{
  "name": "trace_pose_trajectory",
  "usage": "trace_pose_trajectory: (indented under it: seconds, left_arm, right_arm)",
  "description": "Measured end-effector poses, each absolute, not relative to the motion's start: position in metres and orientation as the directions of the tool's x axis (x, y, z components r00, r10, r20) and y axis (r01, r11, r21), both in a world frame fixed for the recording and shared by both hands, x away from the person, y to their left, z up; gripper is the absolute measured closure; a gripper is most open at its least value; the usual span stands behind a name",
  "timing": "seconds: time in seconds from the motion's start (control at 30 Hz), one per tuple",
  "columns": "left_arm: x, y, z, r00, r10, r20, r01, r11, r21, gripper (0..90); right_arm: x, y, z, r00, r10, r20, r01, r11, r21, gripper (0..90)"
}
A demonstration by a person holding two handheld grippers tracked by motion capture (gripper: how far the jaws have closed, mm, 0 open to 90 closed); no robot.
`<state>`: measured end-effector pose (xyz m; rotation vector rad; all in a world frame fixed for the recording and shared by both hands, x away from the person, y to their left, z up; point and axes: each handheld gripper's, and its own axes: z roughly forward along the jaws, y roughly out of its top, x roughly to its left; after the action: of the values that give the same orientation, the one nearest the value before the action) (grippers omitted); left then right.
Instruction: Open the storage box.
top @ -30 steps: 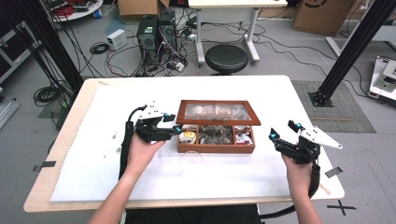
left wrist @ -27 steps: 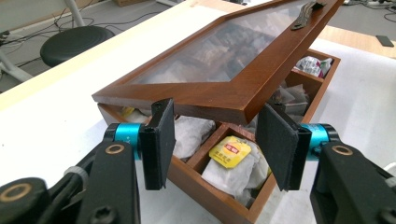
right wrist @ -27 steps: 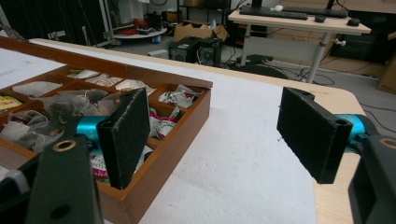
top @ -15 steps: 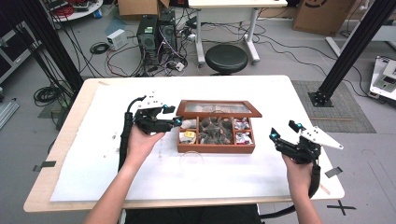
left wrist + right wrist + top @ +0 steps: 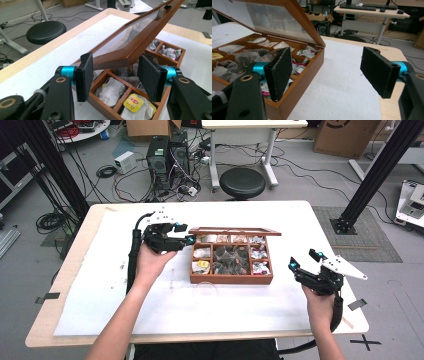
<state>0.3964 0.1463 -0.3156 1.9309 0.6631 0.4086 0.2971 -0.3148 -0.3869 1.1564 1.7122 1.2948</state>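
Lid corner (image 5: pixel 126 58) between left tongs (image 5: pixel 115 73)

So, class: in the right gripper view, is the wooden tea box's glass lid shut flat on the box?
No: the lid is raised at a slant above the tea box, leaving the sachets in the compartments uncovered.

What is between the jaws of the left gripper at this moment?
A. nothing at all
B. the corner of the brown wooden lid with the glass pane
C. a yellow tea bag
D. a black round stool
B: in the left gripper view, the corner of the brown wooden lid with the glass pane sits between the jaws of the left gripper, raised above the wooden tea box.
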Motion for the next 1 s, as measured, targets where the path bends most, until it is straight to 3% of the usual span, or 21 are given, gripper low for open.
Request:
trace_pose_trajectory:
  seconds: [0.77, 1.0]
  left_arm:
    - [0.425, 0.140, -0.289, 0.776, 0.630, -0.018, 0.286, -0.327, 0.901, 46.8]
    - [0.434, 0.144, -0.290, 0.767, 0.637, -0.073, 0.309, -0.268, 0.913, 46.9]
  right_arm:
    - [0.298, -0.312, -0.388, -0.374, 0.927, -0.012, 0.242, 0.110, 0.964, 26.0]
    - [0.298, -0.311, -0.387, -0.373, 0.928, -0.005, 0.244, 0.103, 0.964, 26.1]
